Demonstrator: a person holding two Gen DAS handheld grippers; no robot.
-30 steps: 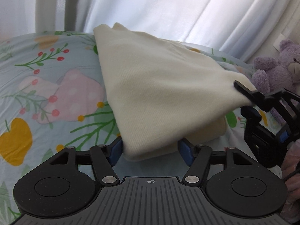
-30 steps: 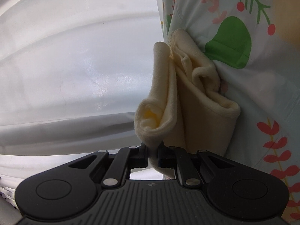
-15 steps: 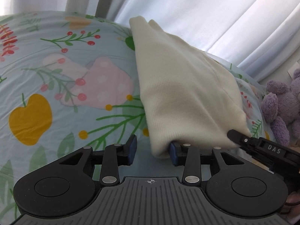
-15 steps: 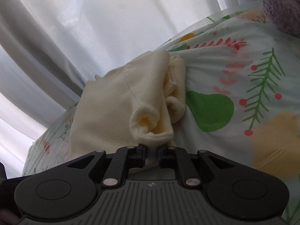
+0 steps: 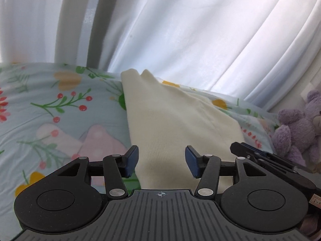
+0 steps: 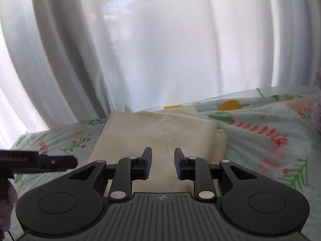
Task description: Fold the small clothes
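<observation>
Cream garment (image 5: pixel 170 132) lying released, fingers (image 5: pixel 132 158) opening

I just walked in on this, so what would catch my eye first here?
A folded cream garment lies on the floral bedsheet, in front of white curtains. Both grippers hover above it, let go: the left gripper and right gripper are opening. A purple teddy bear sits at the bed's right edge.

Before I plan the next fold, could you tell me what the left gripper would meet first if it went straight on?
Most likely the folded cream garment lying on the floral bedsheet: it lies directly ahead between the left gripper's opening fingers, though depth is unclear.
</observation>
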